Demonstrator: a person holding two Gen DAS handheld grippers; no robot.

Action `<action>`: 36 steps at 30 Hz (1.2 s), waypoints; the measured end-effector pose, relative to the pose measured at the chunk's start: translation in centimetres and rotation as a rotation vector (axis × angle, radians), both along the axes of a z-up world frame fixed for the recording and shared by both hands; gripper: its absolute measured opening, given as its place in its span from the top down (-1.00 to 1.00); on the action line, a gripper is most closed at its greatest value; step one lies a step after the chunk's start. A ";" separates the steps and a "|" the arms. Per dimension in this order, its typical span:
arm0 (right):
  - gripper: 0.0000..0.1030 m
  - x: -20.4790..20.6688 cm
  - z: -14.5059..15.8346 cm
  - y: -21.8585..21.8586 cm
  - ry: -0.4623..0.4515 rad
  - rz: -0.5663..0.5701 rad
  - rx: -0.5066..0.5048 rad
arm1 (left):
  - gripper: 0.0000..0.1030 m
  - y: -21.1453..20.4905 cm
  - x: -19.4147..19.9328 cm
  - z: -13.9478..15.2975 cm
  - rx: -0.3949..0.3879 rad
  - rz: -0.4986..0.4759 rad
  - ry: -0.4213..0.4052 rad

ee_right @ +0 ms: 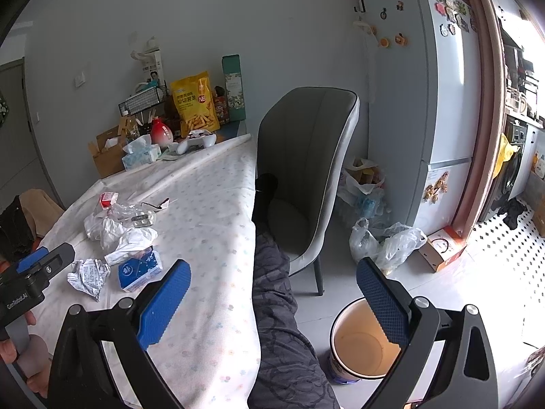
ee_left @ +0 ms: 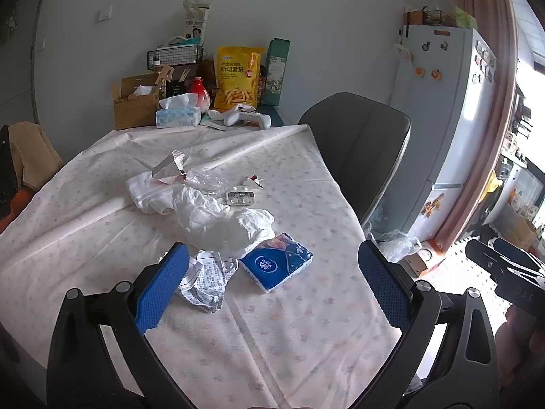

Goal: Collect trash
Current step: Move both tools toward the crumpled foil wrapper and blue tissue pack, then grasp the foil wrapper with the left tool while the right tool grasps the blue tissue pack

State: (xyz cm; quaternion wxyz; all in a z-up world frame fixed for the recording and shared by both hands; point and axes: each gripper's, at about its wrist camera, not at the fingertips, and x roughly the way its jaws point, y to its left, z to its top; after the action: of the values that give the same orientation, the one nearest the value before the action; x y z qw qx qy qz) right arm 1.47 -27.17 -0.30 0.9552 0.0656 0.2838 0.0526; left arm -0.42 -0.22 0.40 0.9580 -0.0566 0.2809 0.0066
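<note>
Trash lies mid-table: a crumpled printed paper point(ee_left: 206, 281), white crumpled plastic bags point(ee_left: 218, 221), a blue tissue pack point(ee_left: 276, 262), a pill blister point(ee_left: 240, 197), a silvery wrapper point(ee_left: 170, 167) and a small torn packet point(ee_left: 253, 181). My left gripper point(ee_left: 272, 283) is open and empty just short of the paper and tissue pack. My right gripper point(ee_right: 272, 300) is open and empty, over the table's right edge. A round bin point(ee_right: 361, 344) stands on the floor under its right finger. The paper point(ee_right: 89, 276) and tissue pack point(ee_right: 139, 271) also show in the right wrist view.
The table point(ee_left: 272, 341) has a dotted cloth. At its far end stand a tissue box point(ee_left: 177, 116), cardboard box point(ee_left: 134, 104), yellow snack bag point(ee_left: 236, 76) and game controller point(ee_left: 247, 117). A grey chair point(ee_right: 303, 170), a fridge point(ee_right: 422, 102) and floor bags point(ee_right: 388, 242) are at the right.
</note>
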 end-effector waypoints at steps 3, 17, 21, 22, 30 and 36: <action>-0.85 0.2 -0.1 -0.3 0.002 -0.008 0.000 | -0.91 -0.1 -0.1 0.0 -0.001 -0.004 -0.002; -0.85 0.6 -0.6 0.7 0.012 0.009 -0.016 | -0.91 1.0 -0.1 -0.4 -0.016 0.021 0.008; -0.85 1.1 -0.7 1.5 0.014 0.029 -0.017 | -0.91 2.1 -0.5 -1.0 -0.025 0.037 0.016; -0.85 1.3 -0.8 1.8 0.012 0.038 -0.015 | -0.91 2.4 -0.5 -1.1 -0.027 0.041 0.021; -0.85 2.5 -1.3 4.8 0.024 0.134 0.007 | -0.91 5.5 -0.6 -2.8 -0.058 0.099 0.049; -0.82 3.4 -1.5 7.3 0.036 0.210 0.007 | -0.82 7.1 0.7 -4.9 -0.093 0.112 0.096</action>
State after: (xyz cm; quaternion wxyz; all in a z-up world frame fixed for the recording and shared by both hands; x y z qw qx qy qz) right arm 4.88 -19.83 -1.85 0.9389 0.0396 0.3061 0.1524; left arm 0.23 6.85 -4.50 0.9379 -0.1164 0.3228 0.0500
